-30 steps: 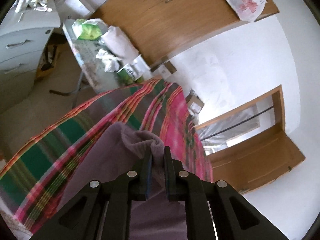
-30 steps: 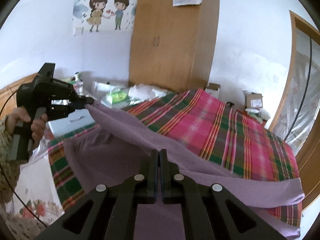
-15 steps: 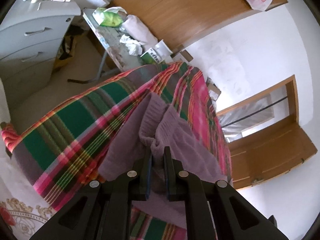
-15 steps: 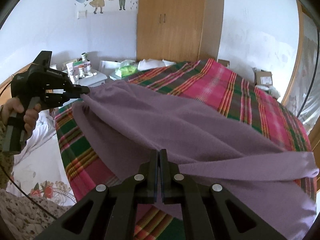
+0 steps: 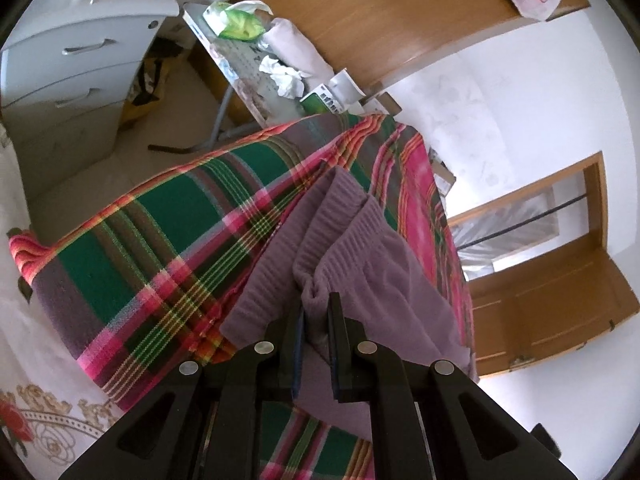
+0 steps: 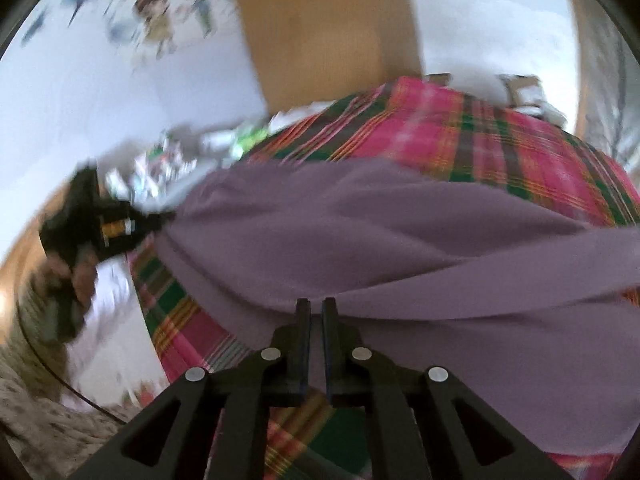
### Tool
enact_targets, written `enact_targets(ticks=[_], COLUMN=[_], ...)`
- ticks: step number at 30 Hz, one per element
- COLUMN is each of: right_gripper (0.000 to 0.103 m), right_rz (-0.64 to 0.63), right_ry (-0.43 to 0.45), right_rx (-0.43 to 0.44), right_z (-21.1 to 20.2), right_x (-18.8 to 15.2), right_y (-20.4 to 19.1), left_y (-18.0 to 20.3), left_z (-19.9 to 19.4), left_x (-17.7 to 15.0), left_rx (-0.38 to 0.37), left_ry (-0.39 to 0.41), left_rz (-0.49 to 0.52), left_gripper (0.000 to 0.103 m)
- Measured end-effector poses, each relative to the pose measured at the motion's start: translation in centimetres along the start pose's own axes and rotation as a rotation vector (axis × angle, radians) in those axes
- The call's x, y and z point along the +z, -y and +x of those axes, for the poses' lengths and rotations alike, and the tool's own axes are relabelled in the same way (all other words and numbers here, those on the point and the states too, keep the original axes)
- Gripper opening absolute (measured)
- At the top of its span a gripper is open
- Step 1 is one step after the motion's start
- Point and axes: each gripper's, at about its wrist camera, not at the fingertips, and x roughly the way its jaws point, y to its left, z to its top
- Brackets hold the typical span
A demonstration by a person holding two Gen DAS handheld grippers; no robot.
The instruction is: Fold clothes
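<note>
Left wrist view: the left hand-held gripper (image 5: 316, 316) is clamped on a bunched bit of the ribbed waistband of a pair of purple knit trousers (image 5: 360, 256). The waistband end lies just beside the near edge of the bed, on a plaid bedspread (image 5: 172, 232) of green, pink and brown. Beyond the bed stand a cluttered folding table (image 5: 244, 68), a grey drawer unit (image 5: 76, 80) and a wooden wardrobe (image 5: 400, 12).

Right wrist view, badly blurred: the right hand-held gripper (image 6: 316, 312) is closed to a narrow slit on the near edge of the trousers, which spread across the bedspread toward the right. At far left the other gripper pinches the waistband corner, with the cloth drawn between the two.

The step in hand looks like spreading the garment flat on the bed before the first fold. Next calls for both grippers to set the edge down evenly with the cloth kept taut, so that no wrinkles are trapped, and then to let go and regrip for the fold.
</note>
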Motion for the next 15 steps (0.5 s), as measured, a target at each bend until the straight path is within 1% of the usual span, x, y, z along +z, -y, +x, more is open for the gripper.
enact_targets(ticks=[1, 2, 3, 5, 7, 9, 11, 14, 15], right_gripper=[0.008, 0.012, 0.016, 0.020, 0.025, 0.026, 0.026, 0.028, 0.031], right_rz=[0.045, 0.094, 0.156, 0.289, 0.426, 0.465, 0.489, 0.526, 0.538], right_ry=[0.028, 0.052, 0.074, 0.116, 0.139, 0.127, 0.116, 0.089, 0.083], right_rx=[-0.015, -0.040, -0.083, -0.170, -0.267, -0.333, -0.337, -0.370, -0.369], right_z=[-1.1, -2.1, -3.0, -4.7, -5.8, -5.9, -5.5, -4.2, -3.7], right_x=[0.1, 0.2, 0.2, 0.3, 0.6, 1.3, 2.0, 3.2, 3.9], right_y=[1.4, 2.9, 4.7, 8.5, 12.5, 14.6, 15.9, 17.0, 17.5], left_y=[0.0, 0.1, 0.1, 0.0, -0.1, -0.2, -0.2, -0.2, -0.1], left_z=[0.1, 0.1, 0.2, 0.3, 0.4, 0.5, 0.7, 0.8, 0.9], left_x=[0.0, 0.0, 0.0, 0.1, 0.1, 0.1, 0.1, 0.2, 0.2], left_rx=[0.002, 0.004, 0.006, 0.004, 0.003, 0.005, 0.007, 0.010, 0.012], left_ry=[-0.001, -0.001, -0.001, -0.004, -0.006, -0.006, -0.006, -0.007, -0.007], left_rz=[0.002, 0.007, 0.008, 0.003, -0.004, -0.008, -0.010, -0.012, -0.013], left_gripper=[0.010, 0.010, 0.010, 0.010, 0.010, 0.010, 0.010, 0.010, 0.010])
